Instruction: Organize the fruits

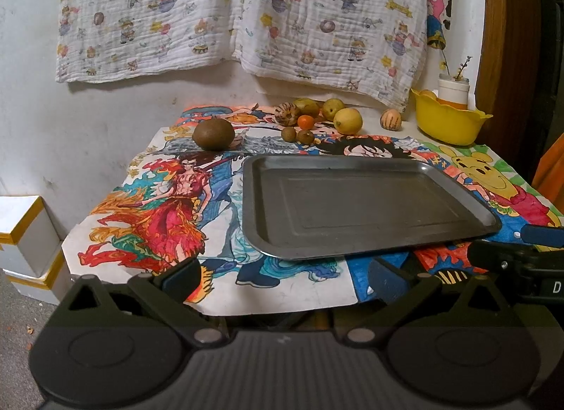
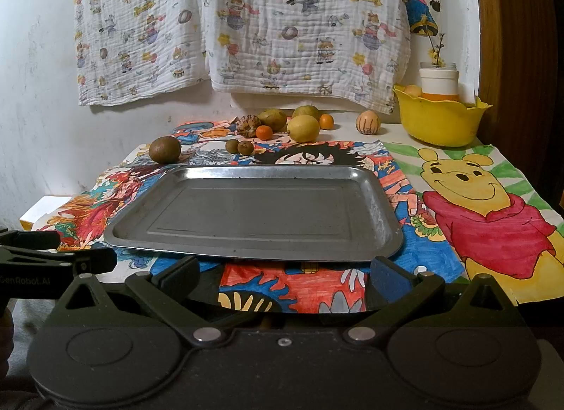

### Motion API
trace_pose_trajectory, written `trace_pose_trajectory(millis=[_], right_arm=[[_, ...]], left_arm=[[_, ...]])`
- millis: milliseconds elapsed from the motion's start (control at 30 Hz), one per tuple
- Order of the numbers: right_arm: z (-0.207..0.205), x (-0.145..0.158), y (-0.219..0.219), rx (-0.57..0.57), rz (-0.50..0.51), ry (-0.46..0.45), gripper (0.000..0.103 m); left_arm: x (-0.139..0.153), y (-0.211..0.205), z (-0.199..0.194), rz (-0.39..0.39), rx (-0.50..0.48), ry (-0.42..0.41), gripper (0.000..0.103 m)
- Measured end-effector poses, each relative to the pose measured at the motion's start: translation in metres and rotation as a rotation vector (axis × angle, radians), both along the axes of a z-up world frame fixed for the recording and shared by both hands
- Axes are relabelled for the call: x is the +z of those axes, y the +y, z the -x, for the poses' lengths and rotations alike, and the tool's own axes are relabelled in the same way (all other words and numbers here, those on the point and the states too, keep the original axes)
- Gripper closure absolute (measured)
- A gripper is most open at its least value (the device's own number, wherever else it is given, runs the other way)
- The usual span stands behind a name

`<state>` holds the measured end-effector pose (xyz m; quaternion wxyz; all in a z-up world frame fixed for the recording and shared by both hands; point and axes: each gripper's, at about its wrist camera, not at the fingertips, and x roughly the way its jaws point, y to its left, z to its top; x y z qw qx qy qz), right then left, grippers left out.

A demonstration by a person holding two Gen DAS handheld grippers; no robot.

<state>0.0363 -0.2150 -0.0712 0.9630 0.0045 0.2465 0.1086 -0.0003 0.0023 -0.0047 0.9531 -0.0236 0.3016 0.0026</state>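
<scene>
An empty metal tray [image 1: 458, 184] [image 2: 380, 198] lies in the middle of the table. Behind it sit several loose fruits: a big brown fruit [image 1: 213, 134] [image 2: 164, 149], a yellow lemon [image 1: 348, 121] [image 2: 303, 128], a small orange [image 1: 305, 122] [image 2: 263, 132], two small brown fruits [image 1: 305, 137] [image 2: 245, 147] and a striped pale fruit [image 1: 390, 119] [image 2: 367, 122]. My left gripper [image 1: 282, 278] is open and empty at the table's near edge. My right gripper [image 2: 282, 278] is open and empty beside it; it also shows in the left wrist view [image 1: 521, 251].
A yellow bowl [image 1: 447, 126] [image 2: 440, 124] holding a white jar stands at the back right corner. Colourful drawings cover the table [image 2: 486, 205]. A patterned cloth [image 1: 246, 12] hangs on the wall behind. White boxes [image 1: 24, 234] stand on the floor at left.
</scene>
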Motion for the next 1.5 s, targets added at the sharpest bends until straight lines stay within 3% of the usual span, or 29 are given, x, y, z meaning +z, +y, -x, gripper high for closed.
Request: trace_pose_trajectory(millis=[1500], right_arm=[[-0.011, -0.003, 0.005, 0.039, -0.010, 0.046, 0.000]], left_arm=[[-0.010, 0.000, -0.005, 0.007, -0.001, 0.035, 0.000]])
